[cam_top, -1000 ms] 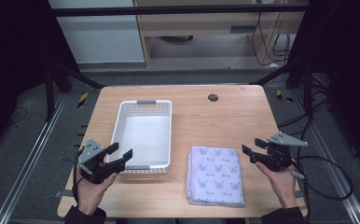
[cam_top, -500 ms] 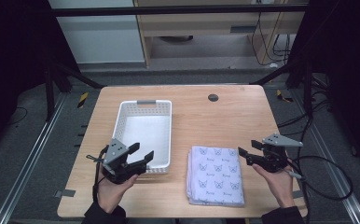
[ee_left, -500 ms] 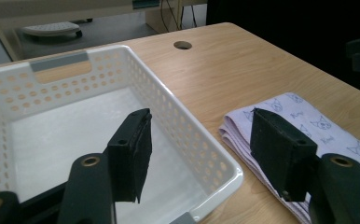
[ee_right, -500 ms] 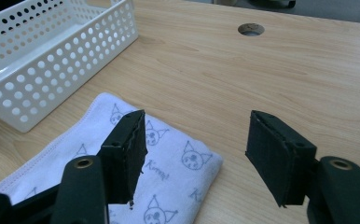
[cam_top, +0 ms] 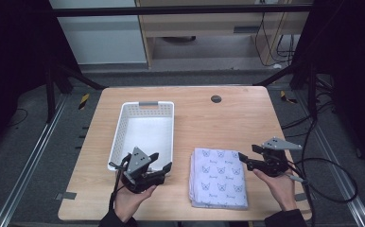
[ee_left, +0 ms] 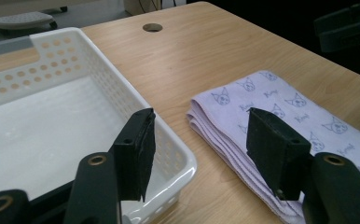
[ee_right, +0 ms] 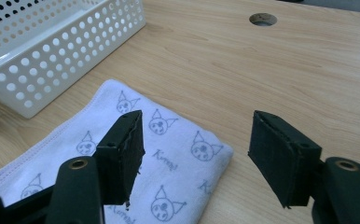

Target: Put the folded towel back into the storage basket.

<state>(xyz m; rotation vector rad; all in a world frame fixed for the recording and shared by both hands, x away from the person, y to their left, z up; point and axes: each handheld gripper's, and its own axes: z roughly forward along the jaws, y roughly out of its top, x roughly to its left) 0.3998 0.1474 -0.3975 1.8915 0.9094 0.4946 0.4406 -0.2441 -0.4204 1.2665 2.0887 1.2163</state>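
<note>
On the wooden table [cam_top: 228, 118], starting from the left, a white perforated basket [cam_top: 145, 132] stands empty, its long side running away from the person. At its near right corner hovers the left gripper [cam_top: 164, 164], jaws spread wide and holding nothing; its own view shows one jaw over the basket's corner and the other above the near left edge of the cloth. Just to the right of the basket, apart from it, lies the folded lilac towel [cam_top: 218, 177] printed with small cat faces, flat and squared in several layers. At its far right corner sits the right gripper [cam_top: 247, 161], jaws also parted and empty, one above the cloth and the other above bare wood. The step in hand looks like the approach: both tools closing on opposite sides of the towel, nothing yet seized. The next move likely calls for lowering each gripper so one jaw slides beneath the stacked layers, then pinching all folds together before lifting evenly toward the basket
</note>
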